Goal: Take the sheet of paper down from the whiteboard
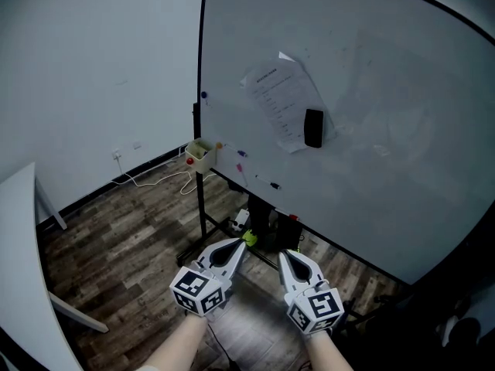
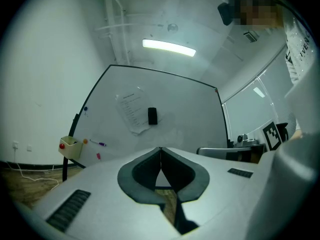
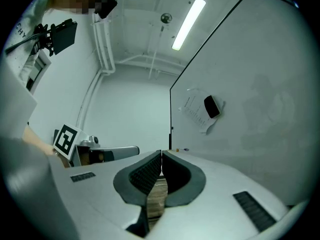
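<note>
Paper hangs on the face of the whiteboard, in its upper half and nearer to the edge with the pole than to the middle. It is a thin white rectangular sheet, turned a little askew to the board's frame. Lines of dark print run down it, too small to read. One top corner stands off the board, and the bottom edge curls a little. A black block, a rounded rectangle, sits on the lower part of the sheet and touches it.

The whiteboard is smooth and glossy, with a thin dark frame and faint wiped smears. Its far side is cut off. Near its bottom edge are small pens, hard to make out. A pale box hangs at its lower corner. Under it the floor is of dark planks with wood grain. The green and red things at its foot are partly hidden behind the grippers.

The left gripper and the right gripper, of smooth grey plastic with dark ribbed pads, are below the whiteboard and well apart from it. Each has its jaws pressed together with nothing between them.
</note>
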The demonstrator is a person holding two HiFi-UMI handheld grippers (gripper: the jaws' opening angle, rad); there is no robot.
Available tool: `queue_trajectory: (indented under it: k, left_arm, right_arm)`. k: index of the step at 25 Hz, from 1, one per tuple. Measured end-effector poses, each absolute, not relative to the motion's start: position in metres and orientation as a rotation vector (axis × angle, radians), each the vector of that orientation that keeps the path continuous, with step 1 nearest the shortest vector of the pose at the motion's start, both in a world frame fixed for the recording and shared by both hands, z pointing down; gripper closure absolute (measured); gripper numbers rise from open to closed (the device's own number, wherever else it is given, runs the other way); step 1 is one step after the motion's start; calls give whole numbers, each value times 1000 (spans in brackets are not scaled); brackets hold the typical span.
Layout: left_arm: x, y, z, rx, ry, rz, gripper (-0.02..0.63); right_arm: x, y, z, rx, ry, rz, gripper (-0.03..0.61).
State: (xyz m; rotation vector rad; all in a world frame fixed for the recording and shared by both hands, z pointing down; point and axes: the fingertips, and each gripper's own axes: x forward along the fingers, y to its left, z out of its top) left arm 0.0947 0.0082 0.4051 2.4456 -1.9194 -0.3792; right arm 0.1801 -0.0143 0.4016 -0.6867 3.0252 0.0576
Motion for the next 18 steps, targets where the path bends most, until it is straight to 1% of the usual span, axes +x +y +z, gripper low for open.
queue_trajectory:
  k: [9, 18]
  left_arm:
    - [101, 13, 401, 2424, -1996, -363, 598]
    - [69, -32, 398, 2441, -1981, -385, 598]
  right_arm:
    - [184, -12, 392, -646, 3028, 97, 560]
    - [152, -50, 394, -652, 3034, 99, 560]
